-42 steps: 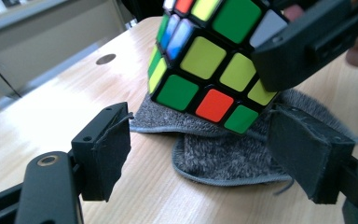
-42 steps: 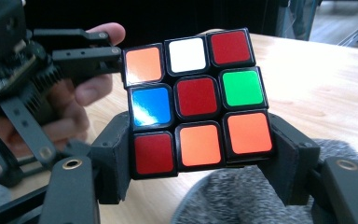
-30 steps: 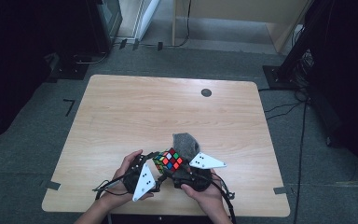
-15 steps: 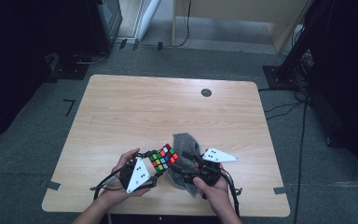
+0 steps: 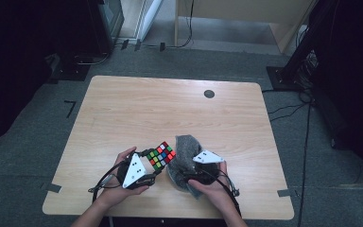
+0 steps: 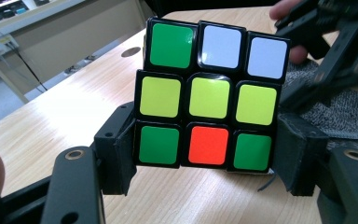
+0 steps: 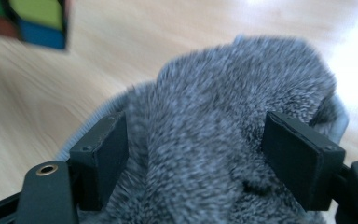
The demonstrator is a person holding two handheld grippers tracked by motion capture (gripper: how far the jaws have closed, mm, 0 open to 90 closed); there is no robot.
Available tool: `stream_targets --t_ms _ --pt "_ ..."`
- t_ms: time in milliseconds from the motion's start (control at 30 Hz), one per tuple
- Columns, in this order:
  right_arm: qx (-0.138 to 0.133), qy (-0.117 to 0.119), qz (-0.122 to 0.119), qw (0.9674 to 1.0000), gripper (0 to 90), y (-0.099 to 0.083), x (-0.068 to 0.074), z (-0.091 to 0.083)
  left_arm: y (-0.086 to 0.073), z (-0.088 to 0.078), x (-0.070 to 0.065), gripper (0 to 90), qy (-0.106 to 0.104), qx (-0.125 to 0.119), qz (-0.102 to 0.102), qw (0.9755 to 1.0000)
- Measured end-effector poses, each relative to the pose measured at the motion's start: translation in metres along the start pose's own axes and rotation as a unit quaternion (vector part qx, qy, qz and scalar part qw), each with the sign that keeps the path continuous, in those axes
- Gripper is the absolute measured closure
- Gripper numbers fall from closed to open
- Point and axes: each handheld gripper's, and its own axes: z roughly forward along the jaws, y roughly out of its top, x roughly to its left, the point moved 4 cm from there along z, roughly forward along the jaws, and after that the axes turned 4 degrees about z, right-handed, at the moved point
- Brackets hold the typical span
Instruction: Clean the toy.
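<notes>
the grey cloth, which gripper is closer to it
Right. The right gripper has the grey cloth bunched between its jaws, which have just been opening. The left gripper sits beside the cloth, clamped on the puzzle cube.

text: none legible | labels: none | brands: none | numbers: none

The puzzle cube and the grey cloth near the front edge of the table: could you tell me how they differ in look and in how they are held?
The puzzle cube is rigid, glossy and many-coloured; the grey cloth is soft, fuzzy and crumpled. The cube sits squarely clamped between the left gripper pads, clear of the table; the cloth bulges between the right gripper jaws, which have just been opening, and lies bunched on the table. Both sit near the table's front edge.
</notes>
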Motion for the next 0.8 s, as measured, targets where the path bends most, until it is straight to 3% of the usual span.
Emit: stream_targets --t_ms 100,200,267,367,500,600,633,733,800 --pt "0.019 -0.028 -0.018 0.9993 31.2 -0.003 0.003 0.005 0.0 0.0 0.0 33.6 -0.001 -0.002 -0.002 1.0" --pt "0.033 -0.064 -0.04 0.9966 50.0 -0.007 0.003 0.007 0.001 -0.002 0.002 33.6 -0.002 -0.004 -0.009 1.0" --pt "0.031 -0.068 -0.046 0.9961 61.2 -0.008 0.0 0.006 0.001 -0.002 0.002 33.6 -0.003 -0.006 -0.01 0.9999" --pt "0.017 -0.044 -0.013 0.9988 74.2 -0.007 -0.008 -0.001 0.001 -0.002 0.002 33.6 -0.006 -0.006 -0.011 0.9999" --pt "-0.036 -0.017 0.038 0.9985 77.1 0.002 -0.016 -0.018 0.0 0.0 -0.001 33.6 -0.011 -0.006 -0.008 0.9999" --pt "-0.106 0.023 0.057 0.9924 77.1 0.016 -0.011 -0.038 -0.001 0.002 -0.004 33.7 -0.017 -0.001 -0.004 0.9998" --pt "-0.138 0.042 0.055 0.988 77.1 0.022 -0.006 -0.047 -0.001 0.003 -0.006 33.6 -0.021 0.001 -0.003 0.9998" --pt "-0.194 0.081 0.033 0.977 77.0 0.034 0.011 -0.066 -0.001 0.007 -0.013 33.6 -0.029 0.006 0.001 0.9996" --pt "-0.216 0.114 0.015 0.9696 76.8 0.04 0.026 -0.074 0.001 0.008 -0.02 33.6 -0.039 0.005 0.005 0.9992"
